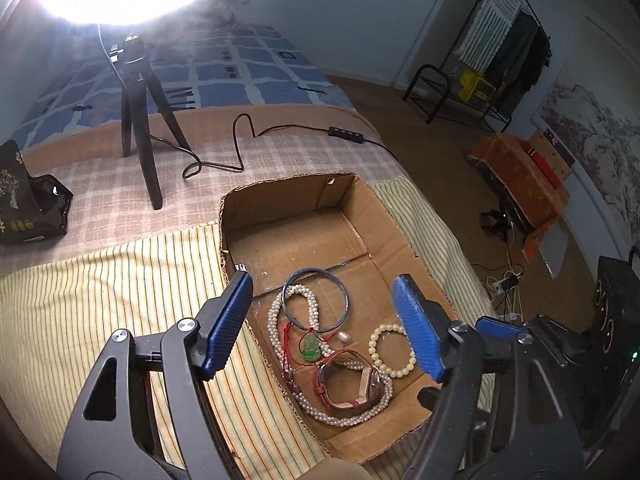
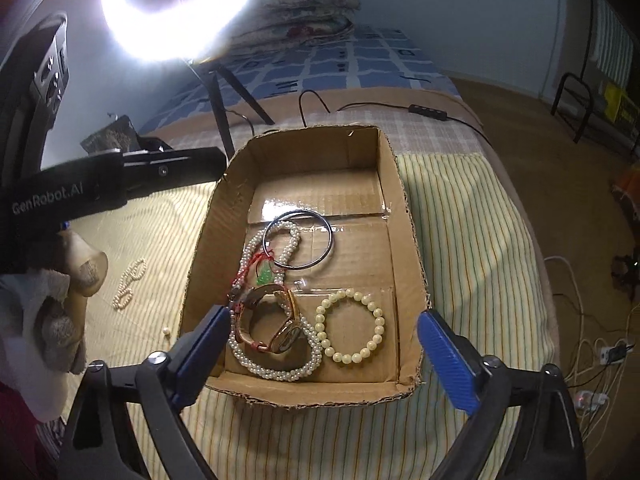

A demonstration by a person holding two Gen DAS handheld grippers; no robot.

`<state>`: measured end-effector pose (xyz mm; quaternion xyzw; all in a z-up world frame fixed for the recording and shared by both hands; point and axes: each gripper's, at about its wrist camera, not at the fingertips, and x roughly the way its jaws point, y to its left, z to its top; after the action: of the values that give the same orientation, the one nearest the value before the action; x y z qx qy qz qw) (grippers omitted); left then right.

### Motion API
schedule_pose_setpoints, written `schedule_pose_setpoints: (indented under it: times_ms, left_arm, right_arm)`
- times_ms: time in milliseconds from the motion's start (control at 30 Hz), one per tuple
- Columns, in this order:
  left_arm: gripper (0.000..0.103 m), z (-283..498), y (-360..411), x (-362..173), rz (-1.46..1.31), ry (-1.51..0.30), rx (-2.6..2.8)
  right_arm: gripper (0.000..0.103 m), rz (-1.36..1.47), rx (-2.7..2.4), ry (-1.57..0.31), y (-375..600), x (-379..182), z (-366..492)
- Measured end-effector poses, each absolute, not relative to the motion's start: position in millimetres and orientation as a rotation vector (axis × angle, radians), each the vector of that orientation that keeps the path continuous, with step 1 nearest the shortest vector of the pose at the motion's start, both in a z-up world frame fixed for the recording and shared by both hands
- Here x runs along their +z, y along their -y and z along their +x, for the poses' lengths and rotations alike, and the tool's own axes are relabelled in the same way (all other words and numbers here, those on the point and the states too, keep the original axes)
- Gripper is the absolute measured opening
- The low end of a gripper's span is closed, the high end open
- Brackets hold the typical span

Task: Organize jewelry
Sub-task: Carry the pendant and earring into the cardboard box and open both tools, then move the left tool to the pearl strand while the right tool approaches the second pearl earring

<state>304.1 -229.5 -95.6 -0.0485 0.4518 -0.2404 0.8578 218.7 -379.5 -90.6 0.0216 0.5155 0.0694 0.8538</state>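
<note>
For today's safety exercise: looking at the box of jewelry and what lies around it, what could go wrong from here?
1. The long pearl necklace is tangled with the watch and the pendant's red cord; lifting one may drag the others.
2. The small pearl strand and loose bead on the striped cloth could be overlooked.

In my shallow brown cardboard box: silver metal bangle, long white pearl necklace, green jade pendant, gold-cased wristwatch, cream bead bracelet, all lying flat.
</note>
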Motion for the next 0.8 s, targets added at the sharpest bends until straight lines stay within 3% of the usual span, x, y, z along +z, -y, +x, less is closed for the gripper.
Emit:
schedule_pose_setpoints:
  times_ms: [400,800]
  left_arm:
    - [0.075,296.6,225.8,-91.5,-0.052,-0.936,-0.502]
    - [0.075,283.7,171.6,-73.9,-0.039,-0.900,-0.439]
  right_arm:
    - [0.100,0.023,0.133,-1.091,372.9,-89.4,219.0]
    - [0.100,0.027,0.158,-1.048,353.3,-70.5,212.7]
